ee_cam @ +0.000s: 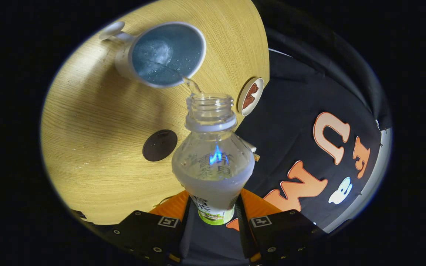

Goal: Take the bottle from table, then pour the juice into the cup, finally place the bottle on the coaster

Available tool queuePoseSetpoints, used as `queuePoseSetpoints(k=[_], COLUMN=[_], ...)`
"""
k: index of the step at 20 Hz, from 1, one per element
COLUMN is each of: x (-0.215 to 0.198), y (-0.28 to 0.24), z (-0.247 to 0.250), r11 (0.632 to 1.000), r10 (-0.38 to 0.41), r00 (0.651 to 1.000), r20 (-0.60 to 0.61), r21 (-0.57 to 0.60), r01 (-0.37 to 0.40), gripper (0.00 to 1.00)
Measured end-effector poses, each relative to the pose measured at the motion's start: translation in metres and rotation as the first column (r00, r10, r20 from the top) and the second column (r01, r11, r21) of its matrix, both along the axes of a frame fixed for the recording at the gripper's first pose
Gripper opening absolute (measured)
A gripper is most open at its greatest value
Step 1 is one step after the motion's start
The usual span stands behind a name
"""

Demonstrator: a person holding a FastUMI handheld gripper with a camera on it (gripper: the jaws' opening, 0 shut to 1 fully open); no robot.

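Your gripper (213, 212) clamps juice bottle (213, 162), both fingers pressing; stream enters white cup (161, 55) beyond. Dark coaster (159, 145) left of bottle, round picture coaster (250, 96) beyond-right, path unobstructed.

The gripper (213, 218) has both fingers pressed on the lower body of the bottle (213, 162), which is tipped forward, open mouth toward the cup (161, 53). A thin stream of juice (192, 85) runs from the bottle's mouth over the cup's rim. The cup stands on the table (94, 122). A dark round coaster (159, 145) lies just beside the bottle's shoulder; a second, pale disc (250, 96) lies beside its neck, at the table's edge.
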State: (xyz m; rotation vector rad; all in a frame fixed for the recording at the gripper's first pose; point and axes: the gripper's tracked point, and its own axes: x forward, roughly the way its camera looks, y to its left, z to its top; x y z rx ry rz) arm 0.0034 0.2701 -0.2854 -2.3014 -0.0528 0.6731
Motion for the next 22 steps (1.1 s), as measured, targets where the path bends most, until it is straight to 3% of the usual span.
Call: queuePoseSetpoints(k=[22], x=[-0.007], y=[0.012], z=[0.015], r11=[0.998], r10=[0.047], r00=[0.999], r20=[0.027], r21=[-0.051], r01=[-0.045], gripper=[0.56])
